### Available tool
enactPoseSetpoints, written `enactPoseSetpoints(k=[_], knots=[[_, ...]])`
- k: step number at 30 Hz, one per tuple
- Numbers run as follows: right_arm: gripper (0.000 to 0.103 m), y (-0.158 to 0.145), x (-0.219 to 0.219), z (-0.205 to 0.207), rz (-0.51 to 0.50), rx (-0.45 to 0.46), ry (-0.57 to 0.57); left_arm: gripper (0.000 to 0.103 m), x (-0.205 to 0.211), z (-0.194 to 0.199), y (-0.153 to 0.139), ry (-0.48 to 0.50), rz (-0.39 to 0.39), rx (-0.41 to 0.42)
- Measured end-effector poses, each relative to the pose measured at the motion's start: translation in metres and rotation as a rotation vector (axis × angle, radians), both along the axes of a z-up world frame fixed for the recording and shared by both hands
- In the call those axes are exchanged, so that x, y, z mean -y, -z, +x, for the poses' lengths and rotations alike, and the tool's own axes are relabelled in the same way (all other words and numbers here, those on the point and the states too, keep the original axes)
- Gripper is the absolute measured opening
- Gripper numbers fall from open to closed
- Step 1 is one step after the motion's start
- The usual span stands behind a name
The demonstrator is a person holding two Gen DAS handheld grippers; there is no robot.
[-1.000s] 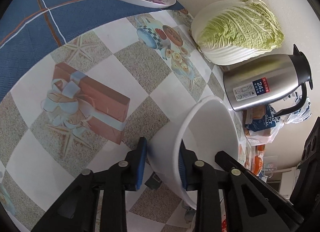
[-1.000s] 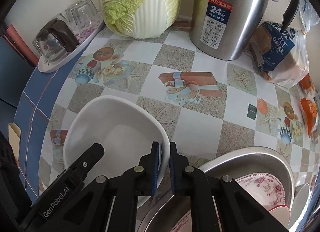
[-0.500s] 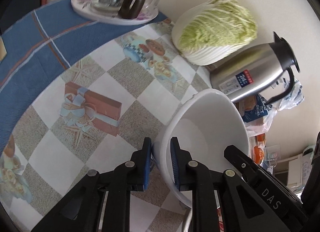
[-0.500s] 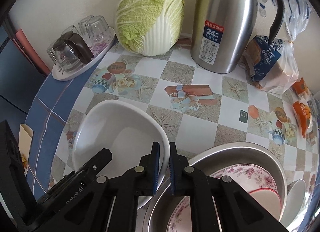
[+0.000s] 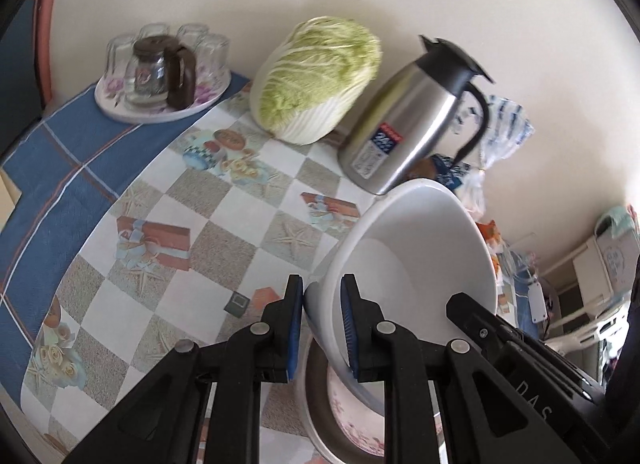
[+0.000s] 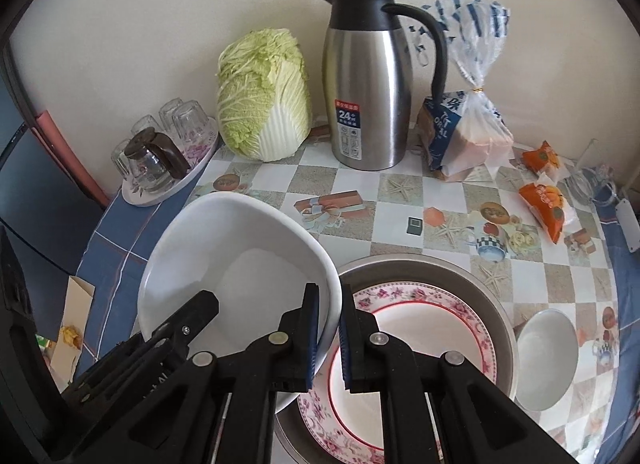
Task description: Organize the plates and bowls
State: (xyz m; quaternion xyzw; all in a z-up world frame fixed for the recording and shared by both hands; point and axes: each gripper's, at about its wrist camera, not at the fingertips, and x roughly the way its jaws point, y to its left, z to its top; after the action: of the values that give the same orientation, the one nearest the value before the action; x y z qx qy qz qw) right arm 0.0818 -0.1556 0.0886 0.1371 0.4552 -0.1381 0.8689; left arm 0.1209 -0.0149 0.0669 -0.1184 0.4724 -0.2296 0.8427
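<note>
Left claw (image 5: 320, 304) and right claw (image 6: 328, 314) both clamped on white bowl (image 6: 240, 264) rim, opposite sides.

Left gripper (image 5: 320, 324): black plastic arms, blue ribbed pads (image 5: 295, 328), silver pivot screws, "DAS" lettering. Right gripper (image 6: 328, 334): same build.

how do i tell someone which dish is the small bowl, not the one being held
Find the metal basin holding the floral plate at the table's near edge. The small bowl sits on the cloth just right of the basin. It is plain white, round, and no claw touches it, unlike the big bowl.
</note>
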Motion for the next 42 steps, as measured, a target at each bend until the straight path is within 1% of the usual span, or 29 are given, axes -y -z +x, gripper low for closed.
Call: enactPoseSetpoints(k=[3, 7, 10, 14, 19, 24, 28, 35, 42], knots=[[0.011, -0.008, 0.009, -0.023, 0.008, 0.044, 0.040, 0.020, 0.010, -0.016, -0.011, 0.047, 0.018, 0.038], [0.011, -0.014, 0.021, -0.055, 0.043, 0.099, 0.092, 0.020, 0.024, -0.032, -0.020, 0.107, 0.028, 0.068], [0.011, -0.015, 0.032, -0.077, 0.070, 0.135, 0.130, 0.020, 0.039, -0.044, -0.025, 0.145, 0.059, 0.091], [0.012, -0.014, 0.042, -0.098, 0.075, 0.151, 0.167, 0.020, 0.058, -0.058, -0.030, 0.185, 0.103, 0.125], [0.012, -0.018, 0.056, -0.119, 0.092, 0.185, 0.193, 0.020, 0.071, -0.067, -0.034, 0.217, 0.107, 0.133], [0.012, -0.014, 0.068, -0.130, 0.117, 0.200, 0.215, 0.020, 0.083, -0.074, -0.033, 0.224, 0.137, 0.136], [0.012, -0.007, 0.076, -0.135, 0.146, 0.192, 0.221, 0.020, 0.089, -0.076, -0.028, 0.226, 0.147, 0.111], [0.012, 0.006, 0.088, -0.139, 0.194, 0.174, 0.235, 0.020, 0.105, -0.083, -0.023, 0.233, 0.220, 0.128], [0.013, 0.014, 0.096, -0.141, 0.224, 0.165, 0.241, 0.020, 0.111, -0.082, -0.016, 0.226, 0.263, 0.126]])
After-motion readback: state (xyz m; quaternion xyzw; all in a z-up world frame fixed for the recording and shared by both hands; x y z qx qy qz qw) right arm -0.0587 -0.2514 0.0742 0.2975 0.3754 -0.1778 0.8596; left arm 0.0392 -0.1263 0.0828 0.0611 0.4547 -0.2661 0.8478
